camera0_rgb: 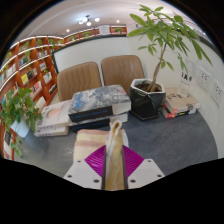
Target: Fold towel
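A beige towel (114, 150) is pinched between my two fingers, and a narrow fold of it stands up between the magenta pads (99, 159). More beige cloth (90, 141) lies just beyond the fingers on the grey surface (180, 140). My gripper (114, 168) is shut on the towel, with both pads pressed against the fold.
A stack of books and boxes (98, 101) sits beyond the towel. Behind it stand two tan chairs (80, 78). A potted plant (150, 90) stands to the right, with small items (182, 103) beside it. Bookshelves (28, 68) line the left wall.
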Demonstrator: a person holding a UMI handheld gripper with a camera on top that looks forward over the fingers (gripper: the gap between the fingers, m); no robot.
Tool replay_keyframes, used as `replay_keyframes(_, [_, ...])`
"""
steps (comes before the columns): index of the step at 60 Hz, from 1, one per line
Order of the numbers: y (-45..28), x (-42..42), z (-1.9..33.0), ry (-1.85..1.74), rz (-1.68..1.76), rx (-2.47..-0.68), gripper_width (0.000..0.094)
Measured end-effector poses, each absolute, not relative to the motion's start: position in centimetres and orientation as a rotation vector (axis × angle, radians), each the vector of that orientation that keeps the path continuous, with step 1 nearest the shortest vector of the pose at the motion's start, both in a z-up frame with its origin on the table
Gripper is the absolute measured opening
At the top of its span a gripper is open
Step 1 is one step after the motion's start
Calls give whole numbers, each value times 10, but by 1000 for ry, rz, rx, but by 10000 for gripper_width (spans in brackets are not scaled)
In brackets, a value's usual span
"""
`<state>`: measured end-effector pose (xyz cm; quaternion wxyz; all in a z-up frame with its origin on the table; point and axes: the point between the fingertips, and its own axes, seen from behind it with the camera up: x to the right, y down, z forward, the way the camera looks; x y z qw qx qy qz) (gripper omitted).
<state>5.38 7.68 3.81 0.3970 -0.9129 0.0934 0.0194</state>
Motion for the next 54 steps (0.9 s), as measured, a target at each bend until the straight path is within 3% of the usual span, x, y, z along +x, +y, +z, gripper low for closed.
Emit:
replay_keyframes(7, [68,103,8,179,-45,-2344,768])
replay_keyframes(10, [68,109,13,170,-22,-2320,867])
replay_keyframes(17, [63,114,39,118,-6,-2291,857])
replay_keyframes(30, [33,64,152,72,165,-2179,854])
replay_keyframes(38, [-6,32,201,32,181,-2122,853])
replay_keyframes(54, [-101,-13,239,-25,142,-2062,853])
